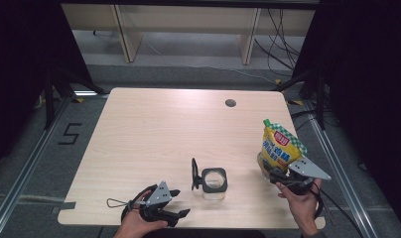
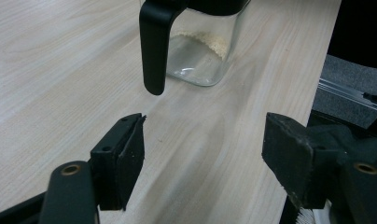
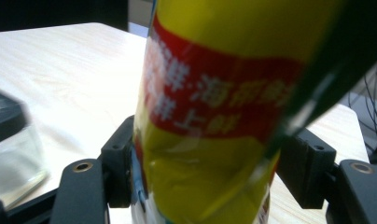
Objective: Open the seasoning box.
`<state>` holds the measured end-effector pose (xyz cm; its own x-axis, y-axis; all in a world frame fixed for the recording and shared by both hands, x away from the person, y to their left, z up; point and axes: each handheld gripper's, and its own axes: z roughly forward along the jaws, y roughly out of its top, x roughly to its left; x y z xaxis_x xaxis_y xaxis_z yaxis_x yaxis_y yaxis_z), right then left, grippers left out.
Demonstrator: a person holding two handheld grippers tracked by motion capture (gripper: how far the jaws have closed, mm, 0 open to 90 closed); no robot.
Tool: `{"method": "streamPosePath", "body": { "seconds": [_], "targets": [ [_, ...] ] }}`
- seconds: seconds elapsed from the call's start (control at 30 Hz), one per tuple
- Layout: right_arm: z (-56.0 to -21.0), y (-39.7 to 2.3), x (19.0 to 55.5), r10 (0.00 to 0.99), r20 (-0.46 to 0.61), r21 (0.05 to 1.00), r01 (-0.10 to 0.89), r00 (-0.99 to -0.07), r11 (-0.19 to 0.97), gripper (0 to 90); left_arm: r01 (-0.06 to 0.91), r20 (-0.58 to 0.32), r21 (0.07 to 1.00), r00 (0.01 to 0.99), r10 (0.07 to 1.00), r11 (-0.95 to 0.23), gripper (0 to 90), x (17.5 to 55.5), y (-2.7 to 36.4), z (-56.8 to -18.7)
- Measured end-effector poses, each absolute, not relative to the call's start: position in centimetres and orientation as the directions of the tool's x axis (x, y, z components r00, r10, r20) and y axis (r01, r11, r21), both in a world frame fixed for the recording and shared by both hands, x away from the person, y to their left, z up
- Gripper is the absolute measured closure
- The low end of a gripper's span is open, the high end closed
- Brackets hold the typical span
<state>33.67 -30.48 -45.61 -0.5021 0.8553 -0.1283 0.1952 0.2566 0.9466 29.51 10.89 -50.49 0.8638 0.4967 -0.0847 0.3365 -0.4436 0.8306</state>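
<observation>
Nearest the lens in the right gripper view, a yellow pouch (image 3: 210,116) with a red band is blurred, its print unreadable and its top cut off. The right gripper (image 1: 288,179), at about four o'clock on the table (image 1: 154,129), has its jaws pressed against both sides of the pouch's lower part, holding it upright. The left gripper (image 2: 203,154), near six o'clock, stands wide apart and empty, just short of a glass jar (image 2: 200,51) with a black handle (image 2: 155,46); the jar's top is cropped.
</observation>
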Motion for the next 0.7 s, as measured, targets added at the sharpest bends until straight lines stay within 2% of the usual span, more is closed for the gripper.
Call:
{"method": "streamPosePath", "body": {
  "seconds": [0.1,0.17,0.2,0.23,0.33,0.37,0.4,0.47,0.57,0.7],
  "targets": [
    [-45.3,-30.3,33.0,0.837,-0.161,0.941,0.174,-0.523,0.289,33.4,0.343,-0.089,0.827,0.862,0.498,-0.445,29.3,29.5,10.9,-50.4],
    [-45.0,-30.2,32.5,0.814,-0.236,0.924,0.138,-0.530,0.358,33.4,0.357,-0.102,0.828,0.854,0.510,-0.432,29.3,29.4,10.8,-50.5],
    [-44.9,-30.0,32.1,0.811,-0.238,0.921,0.140,-0.534,0.363,33.5,0.341,-0.084,0.826,0.861,0.501,-0.448,29.3,29.5,10.9,-50.5],
    [-44.8,-29.9,31.7,0.801,-0.251,0.919,0.127,-0.543,0.373,33.5,0.361,-0.106,0.830,0.850,0.516,-0.425,29.4,29.4,10.8,-50.5],
    [-44.6,-29.5,30.8,0.788,-0.290,0.906,0.110,-0.544,0.409,33.5,0.333,-0.072,0.825,0.863,0.500,-0.456,29.4,29.6,11.1,-50.4],
    [-44.5,-29.5,30.6,0.778,-0.311,0.899,0.096,-0.546,0.427,33.5,0.323,-0.057,0.818,0.869,0.491,-0.477,29.4,29.7,11.2,-50.4],
    [-44.5,-29.3,30.2,0.751,-0.369,0.879,0.056,-0.547,0.473,33.5,0.339,-0.084,0.830,0.861,0.502,-0.442,29.4,29.6,11.0,-50.5],
    [-44.6,-29.1,29.9,0.755,-0.348,0.882,0.078,-0.556,0.465,33.6,0.343,-0.077,0.819,0.860,0.504,-0.460,29.4,29.7,11.1,-50.4],
    [-44.5,-28.5,29.0,0.701,-0.442,0.830,0.042,-0.561,0.556,33.7,0.351,-0.084,0.823,0.852,0.516,-0.446,29.4,29.6,11.1,-50.5],
    [-44.7,-28.0,28.3,0.678,-0.480,0.799,0.042,-0.556,0.600,33.7,0.342,-0.075,0.822,0.857,0.509,-0.456,29.3,29.6,11.2,-50.5]
  ]
}}
